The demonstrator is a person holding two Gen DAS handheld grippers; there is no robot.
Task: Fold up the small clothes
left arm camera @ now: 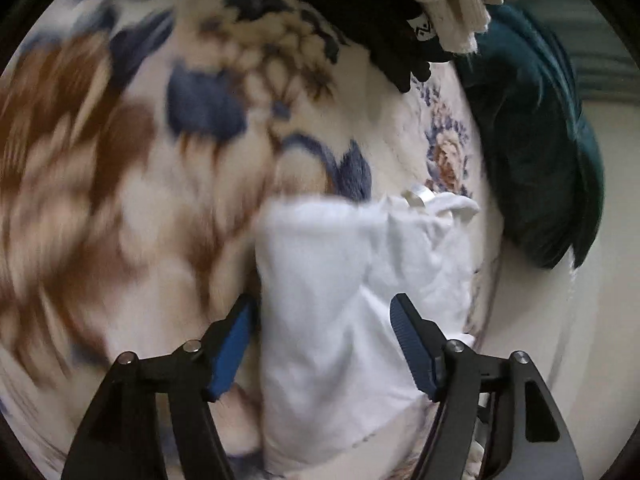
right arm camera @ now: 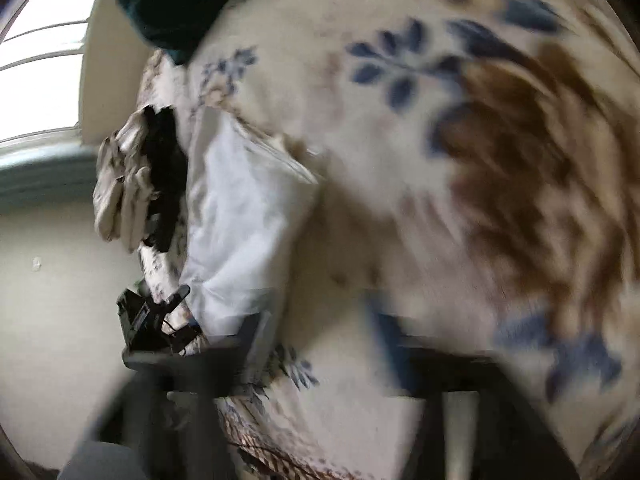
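White garment (left arm camera: 340,280) on floral blanket (left arm camera: 120,160)

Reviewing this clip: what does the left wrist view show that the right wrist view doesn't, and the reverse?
Only the left wrist view: the left gripper sharp, its blue-padded fingers apart over the white garment, not pinching it.

Only the right wrist view: a bright window, the pale floor, and the right gripper, blurred, fingers spread, nothing between them.

Both: the white garment on the floral blanket, the dark teal cloth, and the stack of cream and black folded clothes.
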